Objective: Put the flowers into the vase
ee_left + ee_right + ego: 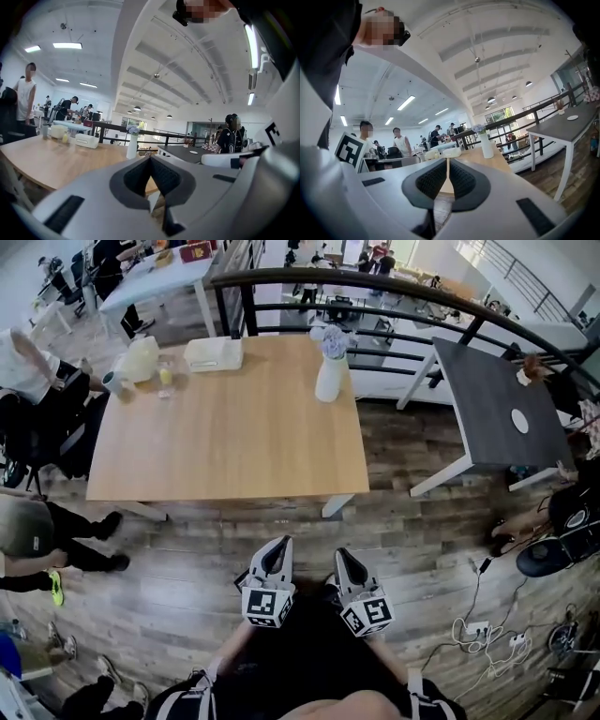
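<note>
A white vase (329, 376) with pale blue flowers (331, 338) in it stands upright near the far right edge of the wooden table (234, 442). Both grippers hang close to the person's body, over the wood floor and well short of the table. My left gripper (278, 545) is shut with nothing between its jaws. My right gripper (345, 557) is shut and empty too. In the left gripper view the left gripper (150, 157) points toward the vase (131, 146). In the right gripper view the vase (487, 146) stands beyond the right gripper (448, 159), a little to the right.
A white box (214, 353), a pale yellow jug (141, 360) and a glass (166, 376) stand at the table's far left. A dark grey table (506, 409) stands to the right, a black railing (375, 282) behind. People sit and stand at the left (28, 381). Cables (487, 629) lie on the floor.
</note>
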Demonstrator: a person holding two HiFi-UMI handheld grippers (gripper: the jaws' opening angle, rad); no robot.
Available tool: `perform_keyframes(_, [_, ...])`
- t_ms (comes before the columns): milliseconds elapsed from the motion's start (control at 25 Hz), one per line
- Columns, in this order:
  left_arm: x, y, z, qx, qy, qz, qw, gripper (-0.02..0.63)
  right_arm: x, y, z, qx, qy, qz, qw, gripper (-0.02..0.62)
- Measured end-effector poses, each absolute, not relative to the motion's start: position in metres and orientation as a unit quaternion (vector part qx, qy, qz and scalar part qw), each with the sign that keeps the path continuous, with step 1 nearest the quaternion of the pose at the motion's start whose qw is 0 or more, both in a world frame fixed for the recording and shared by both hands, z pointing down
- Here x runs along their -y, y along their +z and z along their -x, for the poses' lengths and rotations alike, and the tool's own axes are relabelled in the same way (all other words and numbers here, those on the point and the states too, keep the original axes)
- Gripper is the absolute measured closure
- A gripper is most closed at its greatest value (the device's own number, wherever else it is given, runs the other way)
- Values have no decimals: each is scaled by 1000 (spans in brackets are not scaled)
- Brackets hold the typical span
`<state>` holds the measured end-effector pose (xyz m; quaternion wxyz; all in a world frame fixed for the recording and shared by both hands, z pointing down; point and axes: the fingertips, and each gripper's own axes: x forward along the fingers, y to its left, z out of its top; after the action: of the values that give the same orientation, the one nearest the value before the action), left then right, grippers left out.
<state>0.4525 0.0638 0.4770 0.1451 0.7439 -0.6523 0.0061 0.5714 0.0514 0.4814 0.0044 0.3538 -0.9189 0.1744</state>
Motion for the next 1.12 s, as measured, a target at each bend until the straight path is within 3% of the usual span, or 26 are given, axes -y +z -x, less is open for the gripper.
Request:
perform_keyframes(160, [-67, 471, -464, 685, -1, -713, 148, 575, -53, 482, -592, 922, 186, -338, -5, 575])
perform_keyframes(480, [-61, 458, -551, 662, -4, -738, 130, 575, -52, 482, -641, 937, 181, -300, 5, 578])
perform_keyframes(880, [-54, 440, -580, 642, 8, -761, 97, 575, -58, 467, -652, 940, 147, -308, -4, 580])
perform_keyframes(1120, [-68, 451, -575, 636, 13, -763, 113, 575, -66, 469, -645, 939, 147, -310, 6, 580])
